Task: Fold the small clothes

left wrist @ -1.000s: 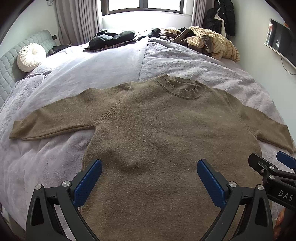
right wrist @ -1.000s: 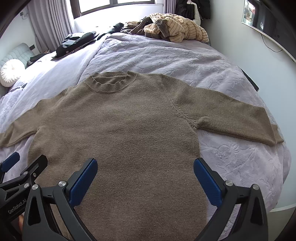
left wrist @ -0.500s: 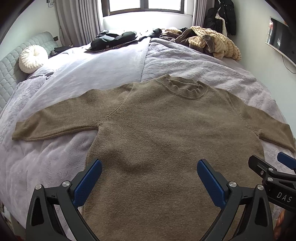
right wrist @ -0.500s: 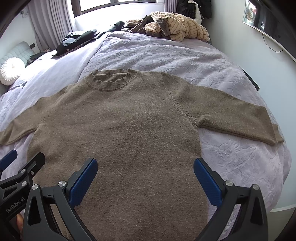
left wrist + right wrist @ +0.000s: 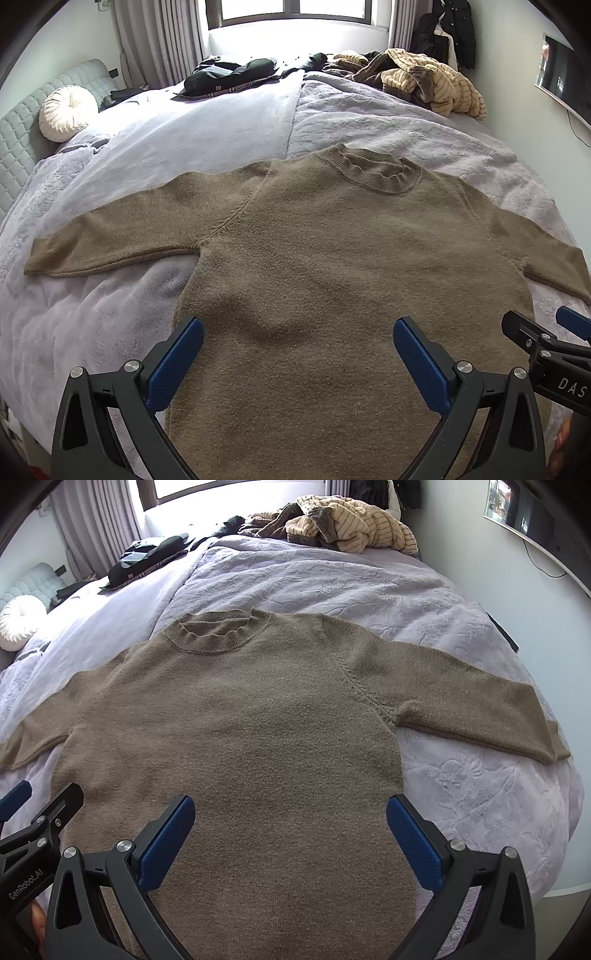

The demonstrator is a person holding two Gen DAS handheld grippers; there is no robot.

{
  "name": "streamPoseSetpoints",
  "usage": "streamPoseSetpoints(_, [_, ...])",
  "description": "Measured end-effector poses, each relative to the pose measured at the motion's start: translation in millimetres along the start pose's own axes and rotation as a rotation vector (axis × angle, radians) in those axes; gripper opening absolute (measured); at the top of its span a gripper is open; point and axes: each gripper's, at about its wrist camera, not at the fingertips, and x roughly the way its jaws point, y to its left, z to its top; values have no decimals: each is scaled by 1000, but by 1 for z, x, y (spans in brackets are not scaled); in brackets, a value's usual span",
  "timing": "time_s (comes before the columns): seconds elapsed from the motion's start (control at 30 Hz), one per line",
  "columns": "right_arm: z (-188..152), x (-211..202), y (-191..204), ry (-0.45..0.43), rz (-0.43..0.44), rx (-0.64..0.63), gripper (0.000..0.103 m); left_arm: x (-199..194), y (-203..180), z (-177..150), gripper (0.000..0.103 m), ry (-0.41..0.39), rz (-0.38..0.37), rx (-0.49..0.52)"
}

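A brown knit sweater (image 5: 332, 251) lies flat on the lilac bed cover (image 5: 207, 122), front up, collar away from me, both sleeves spread out sideways. It also shows in the right wrist view (image 5: 240, 720). My left gripper (image 5: 297, 354) is open and empty, held above the sweater's lower body near its left side. My right gripper (image 5: 290, 830) is open and empty above the lower body near its right side. Each gripper shows at the edge of the other's view: the right gripper (image 5: 546, 339), the left gripper (image 5: 40, 812).
A pile of striped and brown clothes (image 5: 417, 77) and dark garments (image 5: 229, 74) lie at the far end of the bed by the window. A round white cushion (image 5: 66, 110) sits at the headboard on the left. A wall screen (image 5: 524, 513) hangs on the right.
Both grippers have shifted slightly forward and a little to the left over the sweater; the sweater has not moved. Both stay open.
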Motion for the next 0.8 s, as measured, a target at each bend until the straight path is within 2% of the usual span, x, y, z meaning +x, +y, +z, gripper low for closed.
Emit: streamPoseSetpoints(0.8, [10, 24, 5, 61, 2, 1, 103, 26, 10, 7, 103, 47, -14, -19])
